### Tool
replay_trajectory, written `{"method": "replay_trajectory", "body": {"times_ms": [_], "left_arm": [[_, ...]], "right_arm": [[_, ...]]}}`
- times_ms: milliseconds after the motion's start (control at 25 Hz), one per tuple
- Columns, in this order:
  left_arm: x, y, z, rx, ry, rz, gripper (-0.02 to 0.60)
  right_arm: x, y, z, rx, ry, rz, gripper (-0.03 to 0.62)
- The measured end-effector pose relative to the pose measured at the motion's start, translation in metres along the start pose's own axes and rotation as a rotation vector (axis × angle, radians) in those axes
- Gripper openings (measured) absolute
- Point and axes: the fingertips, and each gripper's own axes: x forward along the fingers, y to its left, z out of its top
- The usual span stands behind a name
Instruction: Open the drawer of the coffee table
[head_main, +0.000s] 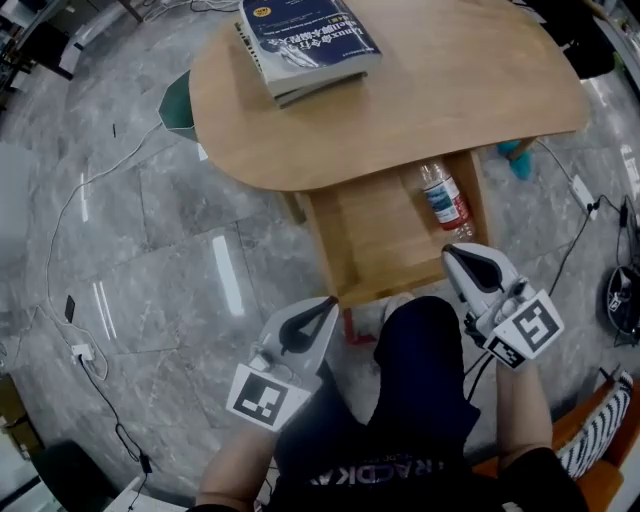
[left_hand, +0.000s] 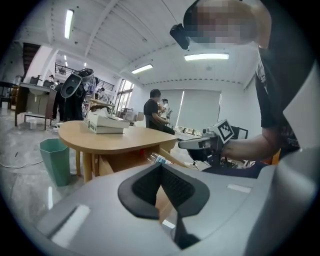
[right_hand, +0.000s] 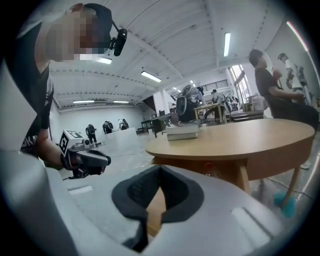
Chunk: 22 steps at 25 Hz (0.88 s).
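Drawer (head_main: 375, 235) stands pulled out from under the oval wooden bench (head_main: 450, 100), toward the person's knee (head_main: 425, 350), which sits just before its front edge, between the two tools. The left tool (head_main: 328, 303) and the right tool (head_main: 458, 254) hang near that front edge, each with its jaws pressed together on nothing. A clear water bottle (head_main: 446, 200) lies inside the drawer along its right wall. Two stacked books (head_main: 305, 40) rest on the bench's far side. A green bin (head_main: 178, 100) stands on the marble floor (head_main: 150, 230) beside the bench. Only the gripper views show other people (left_hand: 152, 107) in the hall beyond the bench.
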Motion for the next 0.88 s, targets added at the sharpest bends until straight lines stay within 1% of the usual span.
{"method": "replay_trajectory", "body": {"times_ms": [80,160,320,480,600,720,880], "left_arm": [[-0.009,-0.013,0.030,-0.040,0.026,0.009,0.006],[-0.022,-0.030,0.065,-0.071,0.055,0.015,0.006],[-0.050,-0.067,0.145,-0.100,0.104,0.000,0.006],[-0.079,-0.104,0.237,-0.138,0.137,-0.018,0.006],[-0.105,-0.134,0.305,-0.136,0.126,-0.035,0.006],[-0.128,-0.160,0.364,-0.123,0.117,-0.086,0.006],[-0.161,-0.185,0.399,-0.100,0.105,-0.141,0.006]], "right_arm": [[-0.004,0.015,0.023,0.024,0.049,0.051,0.002],[-0.015,0.031,0.055,0.029,0.096,0.094,0.002],[-0.047,0.063,0.133,0.006,0.163,0.137,0.003],[-0.087,0.103,0.218,0.070,0.191,0.176,0.002],[-0.117,0.137,0.280,0.091,0.189,0.193,0.002],[-0.142,0.168,0.334,0.103,0.147,0.185,0.002],[-0.170,0.206,0.381,0.109,0.079,0.150,0.002]]}}
